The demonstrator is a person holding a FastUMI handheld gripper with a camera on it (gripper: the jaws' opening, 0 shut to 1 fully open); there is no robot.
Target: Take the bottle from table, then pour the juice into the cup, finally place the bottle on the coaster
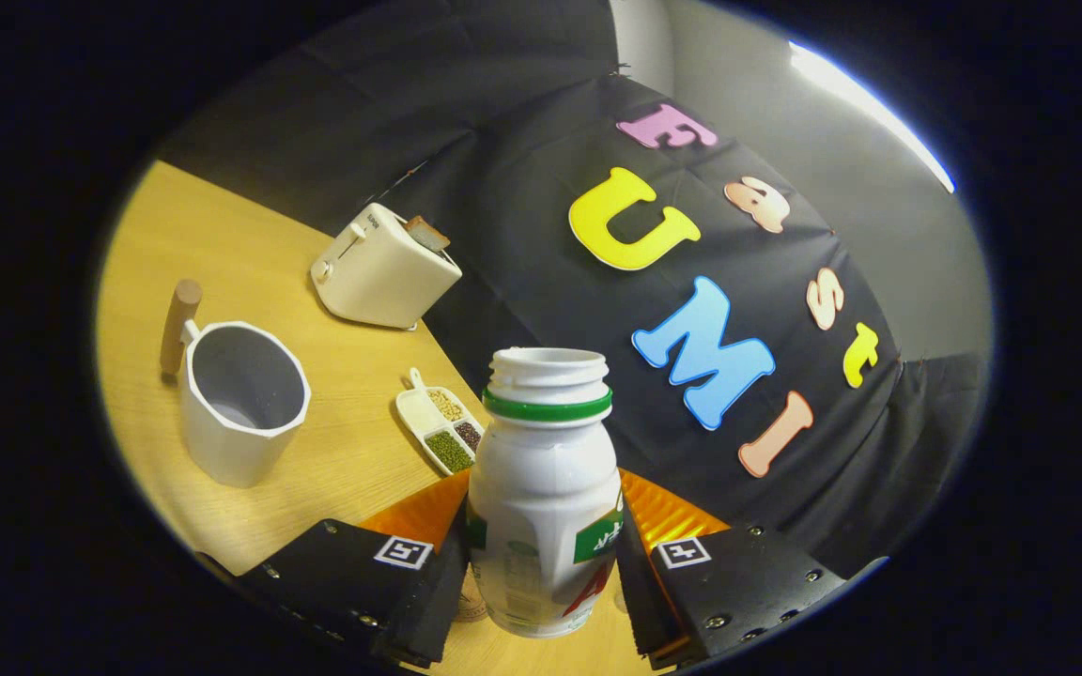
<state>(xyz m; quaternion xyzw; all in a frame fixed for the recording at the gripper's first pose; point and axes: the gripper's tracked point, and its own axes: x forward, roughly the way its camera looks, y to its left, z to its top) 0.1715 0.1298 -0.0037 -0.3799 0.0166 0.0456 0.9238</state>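
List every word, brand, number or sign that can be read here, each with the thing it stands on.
Bottle, gripped between the fingers: printed label, partly hidden by them, too blurred to read.
Toaster: small dark marking near its top, too small to read.
Square black-and-white marker tags on the gripper: patterns, no words.
Cup and sectioned dish: no text.

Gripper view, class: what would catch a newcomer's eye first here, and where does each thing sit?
First, the white bottle, uncapped with a green neck ring, clamped between the fingers of the gripper above the wooden table. Beyond the fingers to one side stands a white cup with a wooden handle, and further back a cream toaster.
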